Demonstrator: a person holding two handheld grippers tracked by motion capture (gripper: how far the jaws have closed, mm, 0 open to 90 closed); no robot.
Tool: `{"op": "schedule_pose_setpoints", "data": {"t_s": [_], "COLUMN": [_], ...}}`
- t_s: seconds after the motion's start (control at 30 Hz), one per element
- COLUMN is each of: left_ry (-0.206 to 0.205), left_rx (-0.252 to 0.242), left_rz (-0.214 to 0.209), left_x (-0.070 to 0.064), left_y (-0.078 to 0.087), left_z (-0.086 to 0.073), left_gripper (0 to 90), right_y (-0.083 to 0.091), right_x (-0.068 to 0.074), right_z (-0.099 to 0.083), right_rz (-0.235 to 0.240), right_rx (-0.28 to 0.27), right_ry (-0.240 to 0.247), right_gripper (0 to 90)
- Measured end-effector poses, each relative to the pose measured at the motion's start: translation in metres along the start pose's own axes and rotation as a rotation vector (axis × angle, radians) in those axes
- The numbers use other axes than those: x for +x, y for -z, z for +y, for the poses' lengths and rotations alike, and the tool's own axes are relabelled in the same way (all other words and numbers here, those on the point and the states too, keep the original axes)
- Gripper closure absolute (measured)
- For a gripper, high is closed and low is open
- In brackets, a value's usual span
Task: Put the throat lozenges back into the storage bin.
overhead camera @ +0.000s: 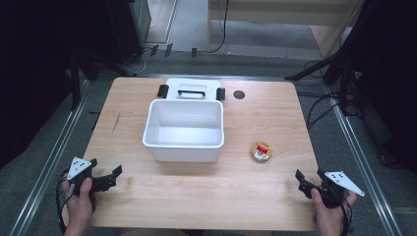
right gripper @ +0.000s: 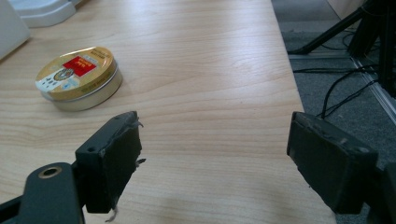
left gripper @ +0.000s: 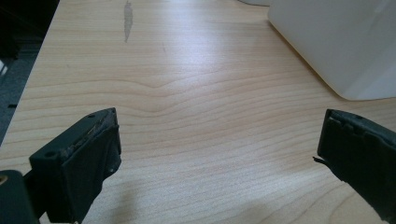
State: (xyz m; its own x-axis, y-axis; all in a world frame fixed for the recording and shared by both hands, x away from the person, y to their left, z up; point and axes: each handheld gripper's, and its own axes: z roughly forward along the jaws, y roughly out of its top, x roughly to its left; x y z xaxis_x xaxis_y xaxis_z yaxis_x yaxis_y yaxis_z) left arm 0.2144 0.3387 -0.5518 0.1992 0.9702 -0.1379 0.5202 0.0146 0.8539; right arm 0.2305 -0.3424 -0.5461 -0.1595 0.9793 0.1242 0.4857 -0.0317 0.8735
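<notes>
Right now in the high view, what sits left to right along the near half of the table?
Left gripper → white bin → round tin → right gripper. Both grippers' fingers are spread open, holding nothing.

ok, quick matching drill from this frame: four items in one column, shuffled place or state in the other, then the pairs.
Items:
1. white bin
2. round tin
3. white lid
4. left hand-held gripper

Places or states:
A. flat on the table behind the bin
B. open, holding nothing, near the table's front left corner
C. mid-table, empty
D. on the table, right of the bin

Pairs: 1-C, 2-D, 3-A, 4-B
</notes>
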Motion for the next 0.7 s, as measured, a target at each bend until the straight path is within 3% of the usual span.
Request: {"op": "schedule_pose_setpoints", "data": {"t_s": [0.17,0.3,0.43,0.5,0.7], "left_ry": [-0.001,0.003,0.001,0.0,-0.005], "left_rx": [-0.005,-0.008,-0.004,-0.005,-0.007], "left_rz": [0.001,0.001,0.002,0.002,0.0], "left_x": [0.0,0.0,0.0,0.0,-0.001], "left_y": [0.0,0.0,0.0,0.0,0.001], "left_z": [0.0,0.0,0.0,0.0,-0.001], "left_gripper": [0.0,0.0,0.0,0.0,0.0], "right_y": [-0.001,-0.003,-0.003,-0.002,-0.004], "right_x": [0.003,0.006,0.008,0.009,0.028], "right_z": [0.0,0.002,0.012,0.017,0.033], "right_rz": [0.015,0.045,0.066,0.092,0.132], "right_rx": [0.018,0.086,0.135,0.157,0.333], "right_ry": [0.031,0.094,0.073,0.089,0.232], "right_gripper": [17.9,17.3,17.4,17.1,15.2]}}
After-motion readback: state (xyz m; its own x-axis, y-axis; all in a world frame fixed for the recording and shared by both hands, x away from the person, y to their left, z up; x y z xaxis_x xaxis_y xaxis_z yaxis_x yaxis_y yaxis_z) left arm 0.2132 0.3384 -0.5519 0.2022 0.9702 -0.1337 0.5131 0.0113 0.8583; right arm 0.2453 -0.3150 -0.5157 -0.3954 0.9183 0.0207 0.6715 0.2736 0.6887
